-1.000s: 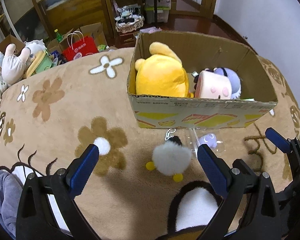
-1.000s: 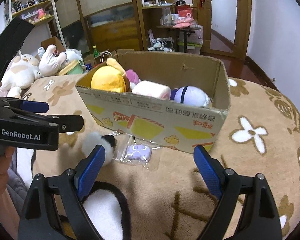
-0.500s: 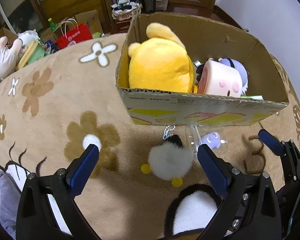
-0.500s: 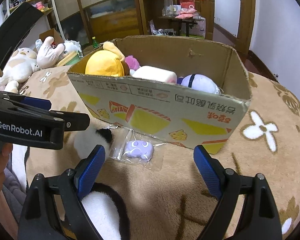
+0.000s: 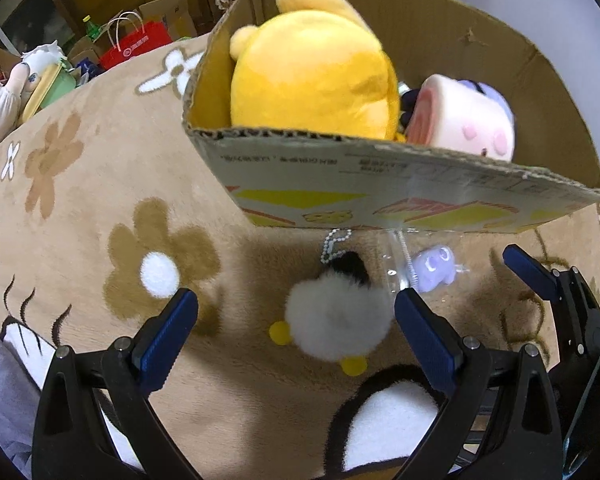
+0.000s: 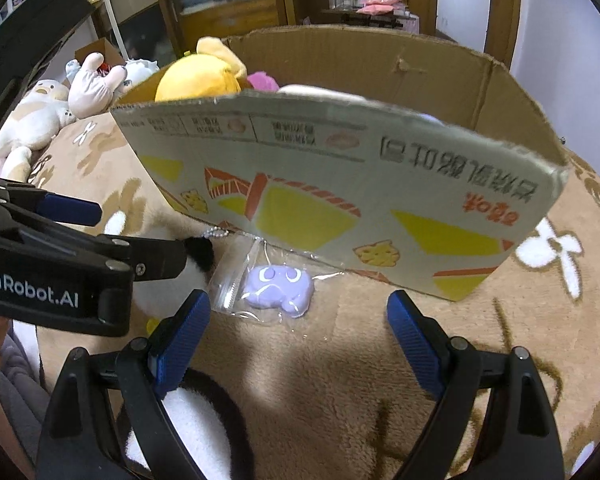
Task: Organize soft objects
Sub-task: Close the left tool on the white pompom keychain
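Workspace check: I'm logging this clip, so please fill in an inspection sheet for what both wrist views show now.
Surface: brown flowered blanket.
Job's things: white fluffy toy and purple toy in a clear bag lie before the cardboard box; yellow plush and pink plush inside.
Clutter: stuffed animals, red bag beyond.
Grippers: left tool open around the fluffy toy; right tool open, empty.
Cables: nothing seen.
Surroundings: wooden shelves.

both wrist views steeply downward, close, sharing cardboard box [image 5: 380,196] front
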